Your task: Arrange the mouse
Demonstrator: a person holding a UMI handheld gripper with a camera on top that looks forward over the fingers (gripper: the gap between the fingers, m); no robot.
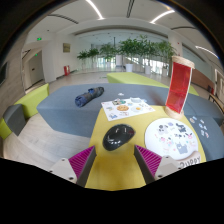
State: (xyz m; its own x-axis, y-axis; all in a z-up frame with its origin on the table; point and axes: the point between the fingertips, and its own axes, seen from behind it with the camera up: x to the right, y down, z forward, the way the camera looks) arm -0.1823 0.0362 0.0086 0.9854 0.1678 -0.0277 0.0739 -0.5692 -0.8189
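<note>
A black computer mouse [117, 137] lies on the yellow table [112, 165], just ahead of my fingers and roughly centred between them. My gripper [115, 158] is open and empty, its magenta pads [80, 160] spread wide on either side with bare tabletop between them. The mouse is apart from both fingers.
A round white patterned mat [172, 135] lies to the right of the mouse. A printed sheet [127, 106] lies beyond it. A red and white upright object [180, 84] stands at the far right. A dark rolled object [88, 96] lies on the grey floor beyond; plants [125, 50] line the back.
</note>
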